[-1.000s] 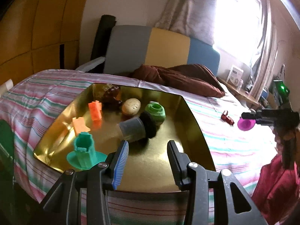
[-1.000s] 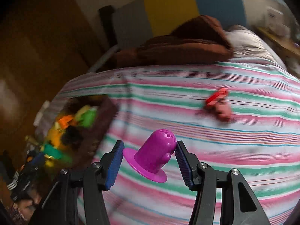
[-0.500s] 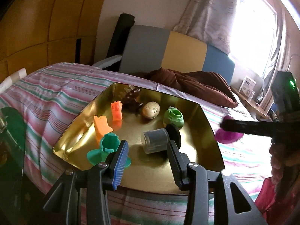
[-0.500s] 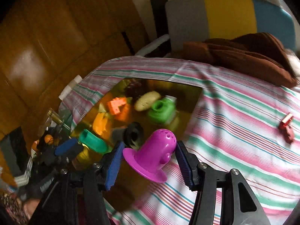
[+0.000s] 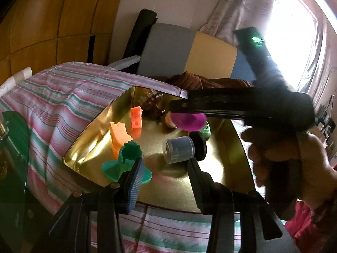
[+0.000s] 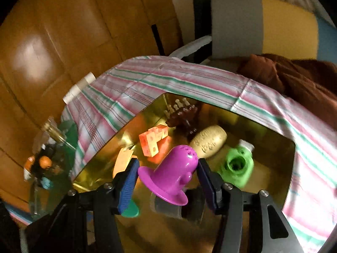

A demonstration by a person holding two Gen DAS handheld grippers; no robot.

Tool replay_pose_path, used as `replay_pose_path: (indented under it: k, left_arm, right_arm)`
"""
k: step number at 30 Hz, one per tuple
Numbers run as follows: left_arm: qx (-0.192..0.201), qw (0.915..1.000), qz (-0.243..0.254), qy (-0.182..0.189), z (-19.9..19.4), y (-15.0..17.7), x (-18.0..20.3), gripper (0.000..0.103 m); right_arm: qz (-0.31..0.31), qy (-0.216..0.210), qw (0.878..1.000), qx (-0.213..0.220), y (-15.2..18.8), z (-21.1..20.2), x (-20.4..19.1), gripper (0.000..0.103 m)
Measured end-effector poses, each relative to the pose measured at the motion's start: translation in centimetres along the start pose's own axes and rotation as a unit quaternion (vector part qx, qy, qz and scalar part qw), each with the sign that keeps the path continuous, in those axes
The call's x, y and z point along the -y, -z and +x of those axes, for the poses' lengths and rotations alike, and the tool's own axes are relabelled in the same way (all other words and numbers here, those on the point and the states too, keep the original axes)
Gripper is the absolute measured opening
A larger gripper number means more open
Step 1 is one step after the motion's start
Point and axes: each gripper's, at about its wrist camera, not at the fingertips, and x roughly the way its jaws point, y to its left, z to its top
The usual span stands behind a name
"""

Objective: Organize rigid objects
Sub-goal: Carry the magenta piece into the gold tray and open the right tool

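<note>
A gold tray (image 5: 168, 187) (image 6: 271, 164) lies on the striped bed. It holds two orange blocks (image 5: 136, 120), a teal flanged piece (image 5: 126, 164), a grey cup with a black lid (image 5: 179, 150), a green piece (image 6: 237, 166), a beige oval (image 6: 208, 141) and a brown toy (image 6: 183, 116). My right gripper (image 6: 167, 168) is shut on a purple flanged piece (image 6: 174, 175) and hangs over the tray's middle. In the left wrist view that piece (image 5: 189, 121) hangs under the right gripper's dark bar. My left gripper (image 5: 165, 164) stands open at the tray's near edge, nothing between its fingers.
The striped sheet (image 5: 63, 105) surrounds the tray. A brown blanket (image 6: 294, 78) and a grey, yellow and blue headboard (image 5: 189, 48) lie beyond it. A wooden wall (image 6: 63, 42) stands on the left, with a green glass surface (image 5: 14, 147) beside the bed. A person's hand (image 5: 290, 158) grips the right tool.
The right gripper has carried the purple piece leftward from over the bare sheet to above the tray. The left gripper has stayed near the tray's front edge, rolling slightly.
</note>
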Motion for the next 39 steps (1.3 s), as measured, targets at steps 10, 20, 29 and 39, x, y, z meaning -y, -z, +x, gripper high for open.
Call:
replay_pose_path:
  k: [10,20,29,39]
  left_arm:
    - [-0.002,0.9999,-0.014,0.001,0.0,-0.1,-0.6,0.043]
    - [-0.002,0.9999,-0.013,0.002,0.0,0.0,-0.6,0.043]
    - [-0.001,1.0000,-0.003,0.002,-0.4,0.3,0.1,0.043]
    - [-0.002,0.9999,0.012,0.007,-0.5,0.5,1.1,0.043]
  right_arm:
    - [-0.055,0.051,0.997,-0.023,-1.4,4.7,-1.8,0.057]
    - [-0.003,0.024,0.999,-0.029,-1.1,5.8,-0.9,0.058]
    - [-0.001,0.001,1.000,-0.021,0.6,3.0,-1.0,0.058]
    - [0.026,0.001,1.000,0.001,2.3,-1.6,0.2,0.062]
